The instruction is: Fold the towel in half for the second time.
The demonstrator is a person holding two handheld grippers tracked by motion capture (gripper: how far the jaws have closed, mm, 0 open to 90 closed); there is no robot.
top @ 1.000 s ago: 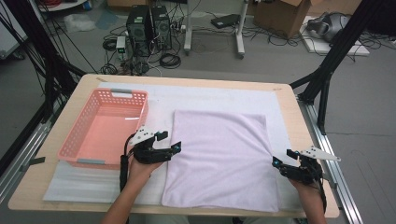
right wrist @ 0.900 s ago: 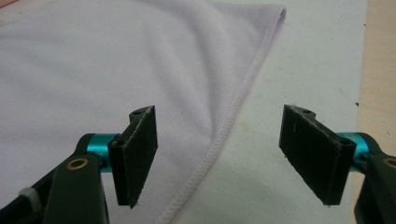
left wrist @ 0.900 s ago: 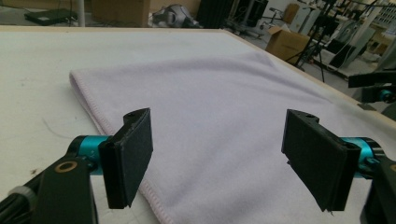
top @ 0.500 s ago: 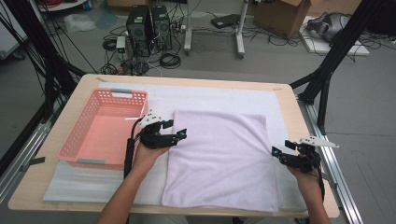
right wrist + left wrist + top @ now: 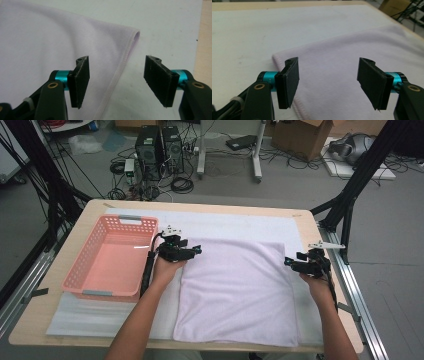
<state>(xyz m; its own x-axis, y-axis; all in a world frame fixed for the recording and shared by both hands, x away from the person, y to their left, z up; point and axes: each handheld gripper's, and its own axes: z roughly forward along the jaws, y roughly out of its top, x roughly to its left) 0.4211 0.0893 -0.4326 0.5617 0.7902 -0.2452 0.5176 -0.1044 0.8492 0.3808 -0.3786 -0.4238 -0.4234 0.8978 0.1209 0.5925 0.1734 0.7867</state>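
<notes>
A pale lilac towel [image 5: 235, 290] lies flat on a white foam mat [image 5: 225, 222]. My left gripper [image 5: 194, 251] hovers at the towel's far left corner. In the left gripper view the left gripper [image 5: 328, 68] is open, the hemmed corner of the towel [image 5: 332, 47] lying under the gap, untouched by the pads. My right gripper [image 5: 289, 262] is at the towel's far right corner. The right gripper [image 5: 117, 66] is open too, with the towel's hem [image 5: 120, 67] running between the jaws below them. Both pairs of jaws have just been closing somewhat, gripping nothing.
A pink plastic basket [image 5: 110, 265], with nothing in it, stands at the left of the wooden table [image 5: 305, 220], close to my left hand. Metal frame rails run along both table sides. Computers, cables and boxes lie on the floor beyond.
Both hands have slid away from the person along the towel's side edges, from about its middle to its far corners.
</notes>
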